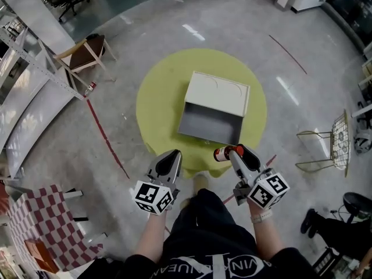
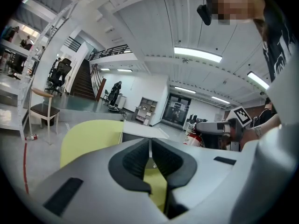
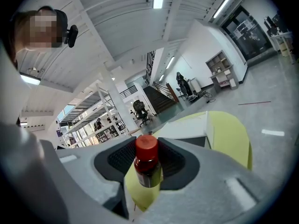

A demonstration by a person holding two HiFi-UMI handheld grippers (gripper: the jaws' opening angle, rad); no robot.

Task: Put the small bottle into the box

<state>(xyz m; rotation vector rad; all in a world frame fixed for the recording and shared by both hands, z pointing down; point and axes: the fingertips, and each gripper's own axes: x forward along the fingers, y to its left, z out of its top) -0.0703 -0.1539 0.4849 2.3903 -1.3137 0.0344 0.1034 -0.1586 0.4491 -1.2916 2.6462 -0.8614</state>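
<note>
A polished grey floor spreads under a round yellow-green table (image 1: 157,106), and on it sits the box (image 1: 206,124), its white lid thrown back on the far side and its grey inside open towards me. My right gripper (image 1: 238,151) pinches the small bottle (image 1: 221,153) by the body, below its red cap. That puts the bottle just short of the box's near edge, in the air and not yet over the opening. My left gripper (image 1: 170,158) hangs to the left of the box's near corner, jaws pressed together on nothing.

To do this well, I would carry the bottle forward until it is squarely over the grey inside. Then I would go down low between the walls before easing my grip, so it neither drops nor rolls. The box looks light, so I should not nudge its near wall.
</note>
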